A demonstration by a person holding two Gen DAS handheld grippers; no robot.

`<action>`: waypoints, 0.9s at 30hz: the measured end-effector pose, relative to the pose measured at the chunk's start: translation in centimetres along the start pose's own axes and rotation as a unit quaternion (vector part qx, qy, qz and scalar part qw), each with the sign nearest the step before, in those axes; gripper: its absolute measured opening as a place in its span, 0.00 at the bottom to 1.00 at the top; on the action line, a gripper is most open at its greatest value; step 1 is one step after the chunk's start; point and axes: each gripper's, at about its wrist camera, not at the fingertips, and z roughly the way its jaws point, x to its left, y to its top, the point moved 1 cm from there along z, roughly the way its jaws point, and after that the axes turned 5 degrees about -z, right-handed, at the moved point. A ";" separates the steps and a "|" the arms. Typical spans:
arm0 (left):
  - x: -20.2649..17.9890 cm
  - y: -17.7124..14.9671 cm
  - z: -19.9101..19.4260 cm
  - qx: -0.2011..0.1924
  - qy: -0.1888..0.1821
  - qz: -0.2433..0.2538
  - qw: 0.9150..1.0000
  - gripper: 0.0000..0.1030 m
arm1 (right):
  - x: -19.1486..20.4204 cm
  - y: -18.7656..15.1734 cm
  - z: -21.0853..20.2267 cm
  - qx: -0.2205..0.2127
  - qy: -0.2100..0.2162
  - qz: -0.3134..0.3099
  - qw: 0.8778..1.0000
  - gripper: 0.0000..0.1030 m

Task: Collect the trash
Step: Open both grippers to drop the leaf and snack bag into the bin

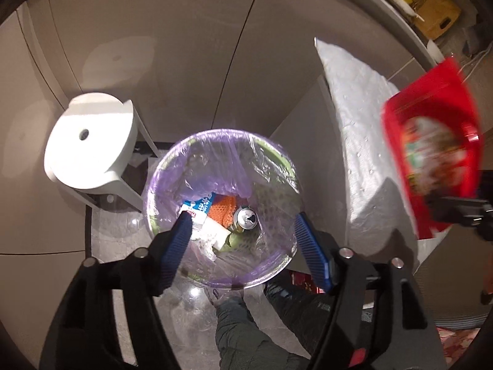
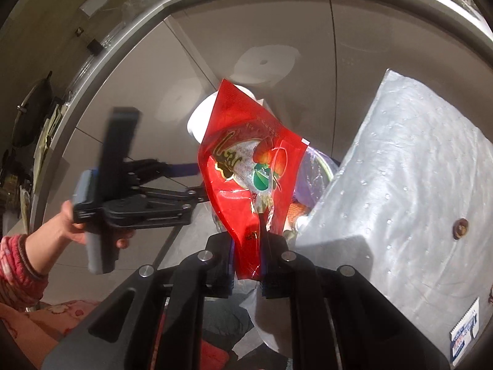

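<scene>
**Depositing Trash: Left Tongs Released, Right Tongs Carrying the Wrapper**

Looking down from the left wrist, the left tongs (image 1: 243, 234) stand released, both blue pads spread wide with nothing between them, directly above the mouth of the trash bin (image 1: 277, 160). The bin is lined with a purple bag (image 1: 172, 166). Inside the liner lie a white and blue carton (image 1: 200, 212), an orange mesh piece (image 1: 225, 212) and a drink can (image 1: 246, 218), which stands upright with its opened top facing up. These items rest against one another at the bottom.

The right tongs (image 2: 248, 265) are clenched on the lower end of a red snack wrapper (image 2: 246, 166), which stands up from the pads. In the left wrist view the same wrapper appears blurred at the right edge, above and beside the bin, not yet over its opening. A person's hand (image 2: 77, 228) grips the handle of the left tool.

A silver foil-covered box (image 1: 363, 141) stands just beside the bin on the right. A white stool (image 1: 89, 141) stands near the bin on the left. Cabinet fronts (image 1: 185, 46) rise behind both.

Step in hand, as judged: one deposit appears complete and the wrapper is next. The next move calls for bringing the right tongs over the bin mouth, clear of the foil-covered box and the left tongs, then opening them so the wrapper drops inside the liner.
</scene>
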 end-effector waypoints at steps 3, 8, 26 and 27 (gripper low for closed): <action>0.1 0.1 -4.0 -0.038 0.020 0.002 0.999 0.82 | 0.2 0.9 3.7 0.012 0.018 0.004 1.000 0.12; 0.8 -0.5 -8.6 -0.060 0.050 0.007 0.997 0.90 | 0.3 1.8 9.5 0.036 0.033 0.010 0.999 0.13; -1.0 0.2 -14.9 -0.125 0.099 0.000 0.987 0.93 | -0.4 2.2 12.5 0.038 0.028 0.034 0.998 0.63; -1.6 0.4 -14.9 -0.125 0.095 0.007 0.988 0.93 | -0.6 2.1 11.2 0.027 0.029 0.039 0.998 0.65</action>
